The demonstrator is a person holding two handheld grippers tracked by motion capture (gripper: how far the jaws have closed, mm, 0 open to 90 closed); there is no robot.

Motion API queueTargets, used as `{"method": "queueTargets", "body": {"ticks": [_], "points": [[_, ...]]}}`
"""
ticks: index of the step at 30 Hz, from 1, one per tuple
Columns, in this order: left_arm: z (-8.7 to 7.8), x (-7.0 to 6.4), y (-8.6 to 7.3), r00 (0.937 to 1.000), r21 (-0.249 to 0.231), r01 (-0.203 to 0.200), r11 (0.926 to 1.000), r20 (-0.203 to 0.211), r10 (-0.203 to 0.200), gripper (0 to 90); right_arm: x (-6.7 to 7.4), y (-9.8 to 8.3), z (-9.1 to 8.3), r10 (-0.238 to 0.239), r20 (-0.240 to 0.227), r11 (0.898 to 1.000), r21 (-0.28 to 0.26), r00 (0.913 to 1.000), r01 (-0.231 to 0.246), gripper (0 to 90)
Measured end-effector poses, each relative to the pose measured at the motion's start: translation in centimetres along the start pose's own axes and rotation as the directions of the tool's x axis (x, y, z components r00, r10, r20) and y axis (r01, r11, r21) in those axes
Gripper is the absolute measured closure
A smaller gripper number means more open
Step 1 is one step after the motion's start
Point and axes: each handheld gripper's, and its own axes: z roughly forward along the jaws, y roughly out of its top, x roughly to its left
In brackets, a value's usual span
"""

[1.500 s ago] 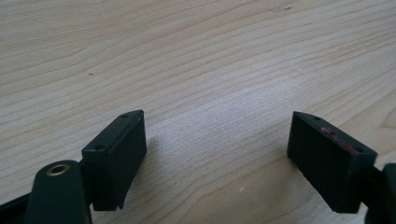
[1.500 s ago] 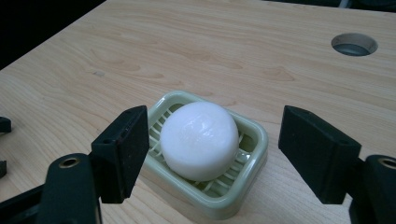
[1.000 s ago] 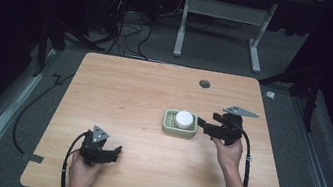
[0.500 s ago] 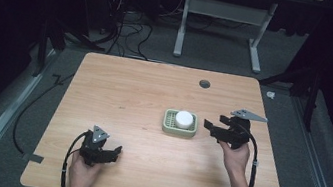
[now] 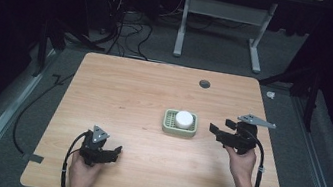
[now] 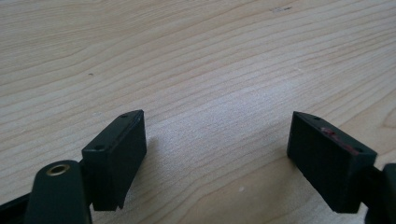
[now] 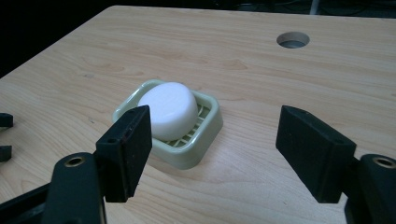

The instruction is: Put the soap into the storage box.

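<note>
Soap (image 5: 183, 119) sitting in dish (image 5: 168, 125); I'm holding right tongs (image 7: 212, 140) released, empty, beside it. Left tongs (image 6: 217, 154) released on counter (image 5: 130, 87). Next: probably regrasping dish.

The wooden table (image 5: 144, 90) is bare on its left and far parts. Only the green soap dish (image 5: 179, 128) with the white soap (image 5: 184, 119) stands right of centre, near the right gripper (image 5: 214, 130). A small round hole (image 5: 204, 84) is at the far edge.
</note>
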Motion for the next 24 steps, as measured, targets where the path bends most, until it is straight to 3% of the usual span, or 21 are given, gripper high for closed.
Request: {"method": "queueTargets", "body": {"ticks": [24], "points": [[0.0,0.0,0.0,1.0000,0.000,0.000,1.0000,0.000,0.000,20.2,-0.7,-1.7,-2.5,0.023,0.014,0.999,-0.022,0.9996,-0.023,27.8]]}}
